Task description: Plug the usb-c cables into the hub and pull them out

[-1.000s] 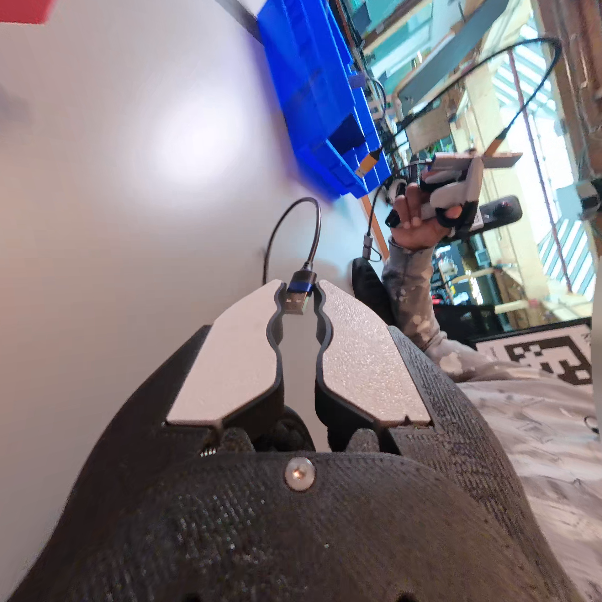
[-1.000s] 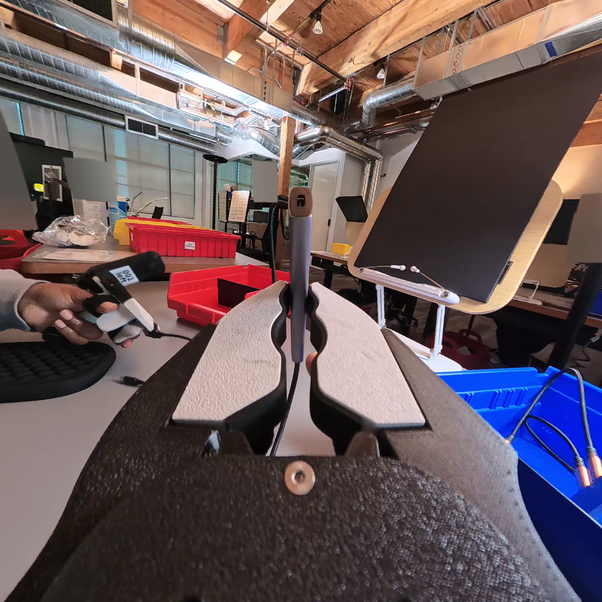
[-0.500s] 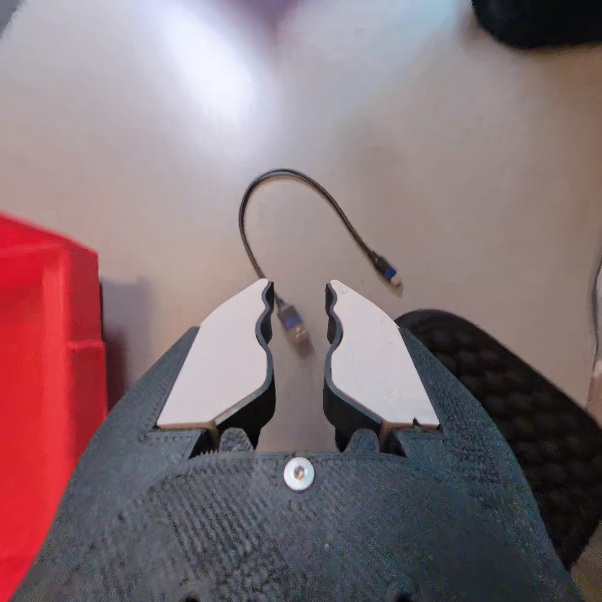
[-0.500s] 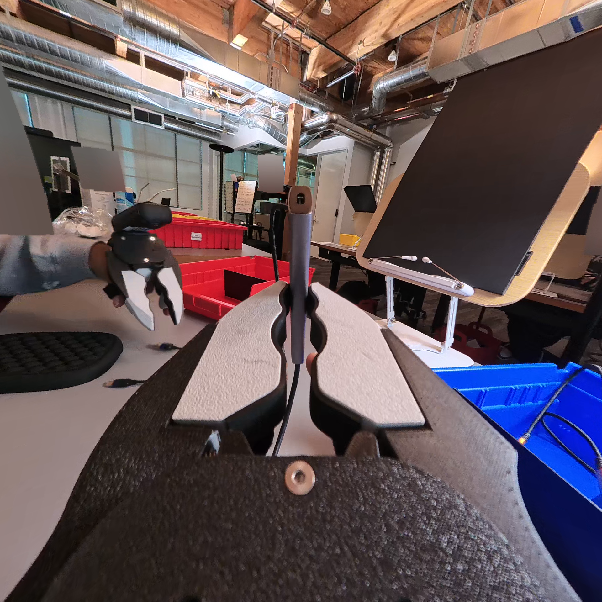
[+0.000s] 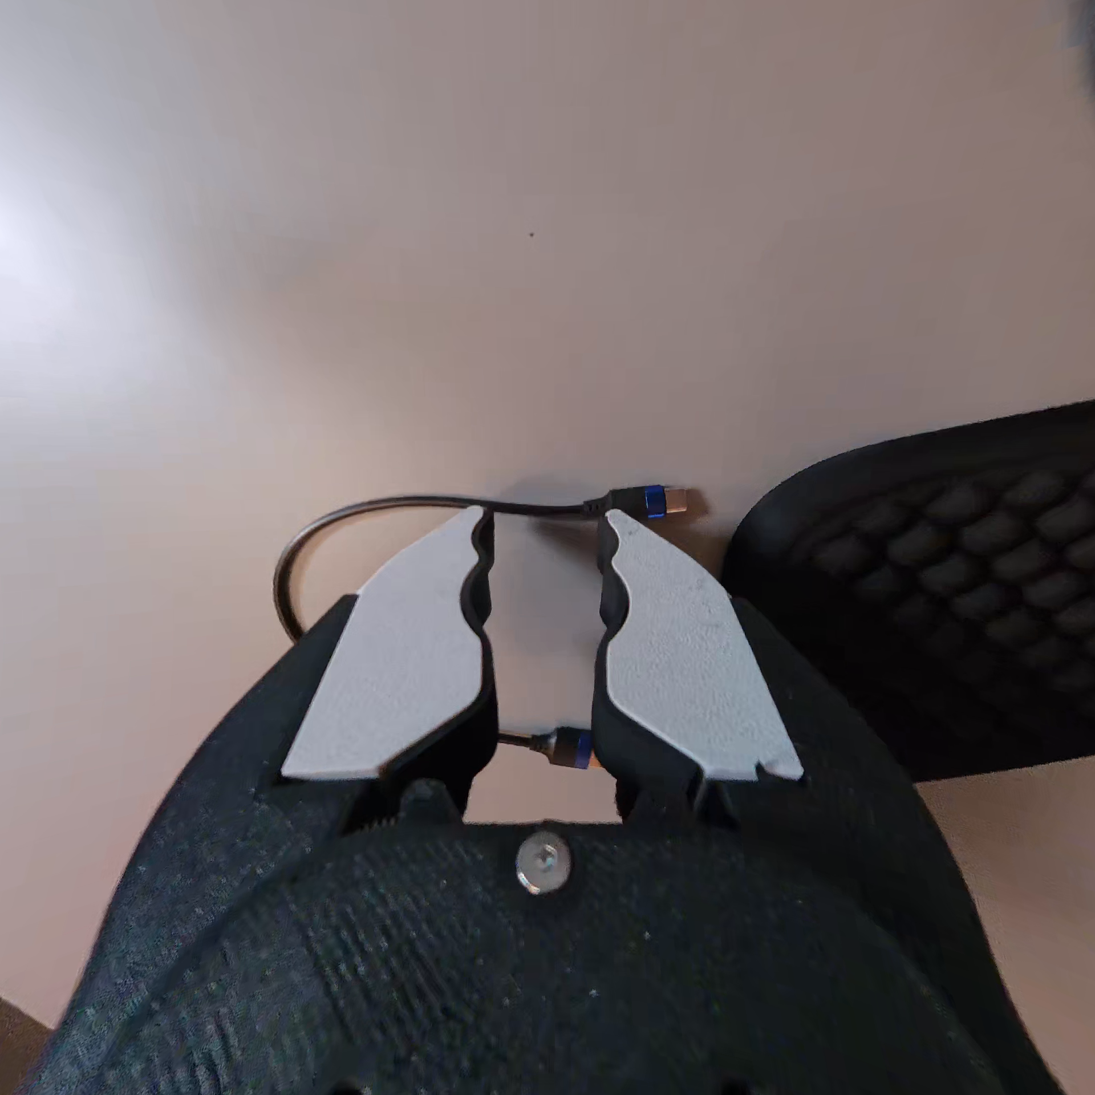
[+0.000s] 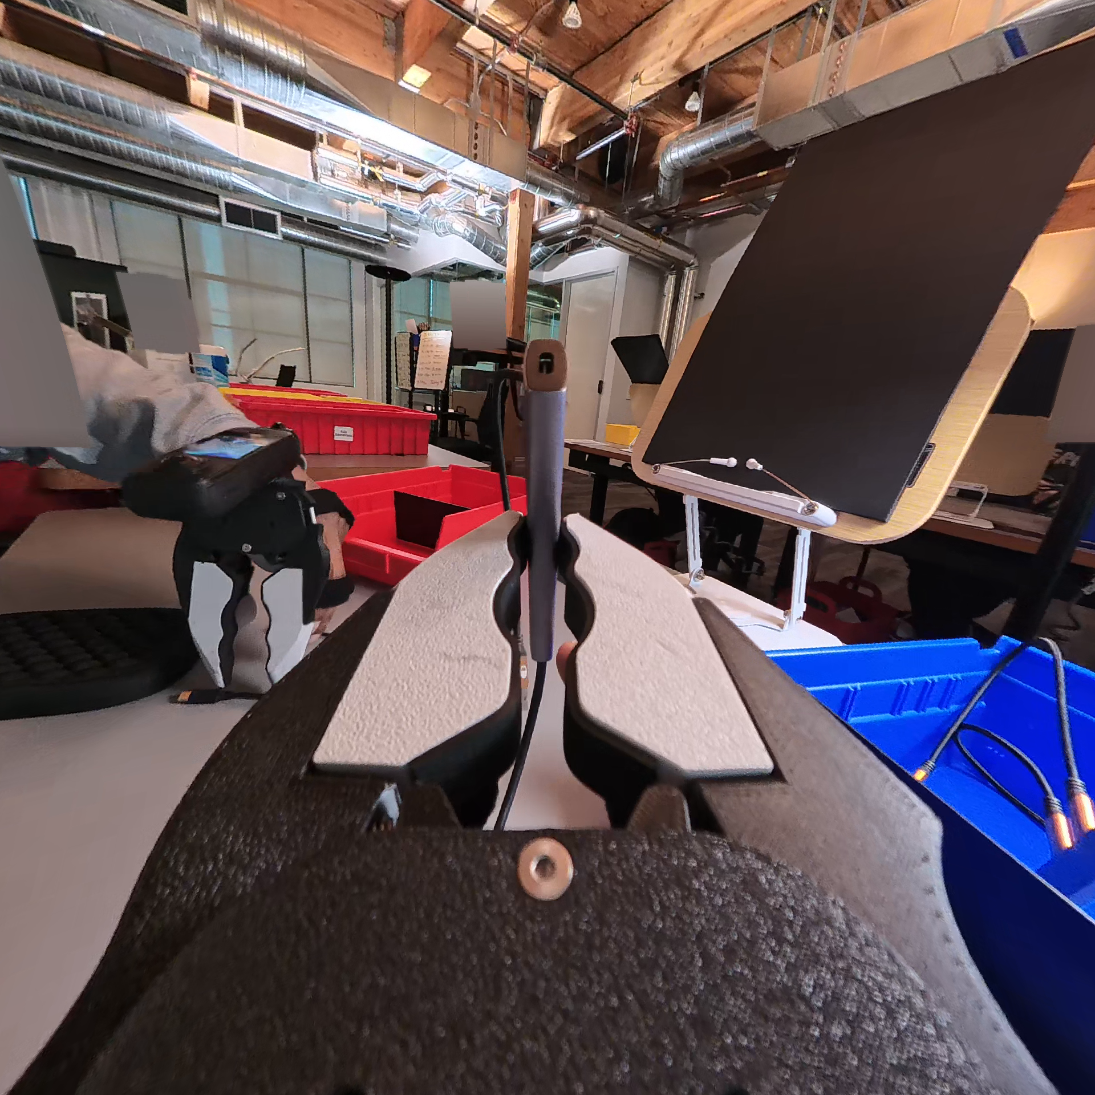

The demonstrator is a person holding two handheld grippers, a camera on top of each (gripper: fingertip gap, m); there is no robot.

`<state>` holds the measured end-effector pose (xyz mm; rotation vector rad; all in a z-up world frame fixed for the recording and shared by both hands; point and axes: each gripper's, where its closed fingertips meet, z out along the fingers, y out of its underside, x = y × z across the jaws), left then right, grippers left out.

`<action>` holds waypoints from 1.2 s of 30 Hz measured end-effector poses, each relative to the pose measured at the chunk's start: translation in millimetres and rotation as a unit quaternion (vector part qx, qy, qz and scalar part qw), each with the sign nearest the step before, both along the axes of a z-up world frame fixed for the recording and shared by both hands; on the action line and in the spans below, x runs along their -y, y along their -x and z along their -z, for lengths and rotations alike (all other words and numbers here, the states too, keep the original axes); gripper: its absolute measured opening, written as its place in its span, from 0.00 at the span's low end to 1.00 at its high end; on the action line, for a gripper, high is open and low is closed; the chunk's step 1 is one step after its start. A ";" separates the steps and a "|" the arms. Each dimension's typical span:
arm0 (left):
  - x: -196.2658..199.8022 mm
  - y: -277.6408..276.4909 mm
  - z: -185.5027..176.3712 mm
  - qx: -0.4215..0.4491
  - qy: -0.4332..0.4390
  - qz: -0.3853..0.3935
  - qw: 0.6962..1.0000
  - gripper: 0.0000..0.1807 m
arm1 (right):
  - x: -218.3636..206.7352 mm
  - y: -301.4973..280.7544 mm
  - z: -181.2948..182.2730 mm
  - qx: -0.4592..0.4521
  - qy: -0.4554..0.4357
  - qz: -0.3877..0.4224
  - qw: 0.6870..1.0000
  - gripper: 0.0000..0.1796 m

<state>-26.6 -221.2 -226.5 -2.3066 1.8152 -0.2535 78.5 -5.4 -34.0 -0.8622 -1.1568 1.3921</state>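
My left gripper (image 5: 546,521) is open and points down at the table. A short black cable (image 5: 379,503) with blue-ringed plugs lies under it. The cable's usb-c plug (image 5: 669,502) lies just past my right fingertip, and its other plug (image 5: 569,755) shows between the fingers near their base. My right gripper (image 6: 544,527) is shut on a slim grey hub (image 6: 544,474) and holds it upright above the table, with the hub's own lead (image 6: 521,740) hanging down. The left gripper (image 6: 246,663) also shows in the right wrist view, just above the cable (image 6: 195,696).
A black mesh pad (image 5: 948,592) lies right of the cable and also shows in the right wrist view (image 6: 71,658). A red bin (image 6: 432,521) stands behind. A blue bin (image 6: 889,699) at the right holds more cables (image 6: 1066,823). A dark board on a white stand (image 6: 829,385) rises at the back right. The grippers' ends are close to 30 cm from one another.
My left gripper let go of the cable's plug, turned to point down at the table and came low over the cable, which now lies flat. My right gripper kept the hub upright.
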 end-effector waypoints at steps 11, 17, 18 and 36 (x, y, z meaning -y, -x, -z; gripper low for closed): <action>-19.3 -20.4 5.6 0.029 0.025 -0.031 0.999 0.02 | 2.2 -0.4 -0.6 -0.001 0.000 -0.005 1.000 0.05; -40.0 -11.4 -2.8 0.055 -0.010 -0.071 0.996 0.06 | 1.6 -0.7 -1.1 -0.003 0.006 -0.006 1.000 0.05; -37.3 -11.9 -3.1 0.053 -0.010 -0.052 0.997 0.09 | 1.5 -0.3 -0.7 -0.002 0.007 -0.007 1.000 0.05; -82.4 13.8 6.0 0.063 -0.021 -0.270 0.960 0.05 | 0.5 1.2 4.6 0.006 0.009 -0.008 1.000 0.05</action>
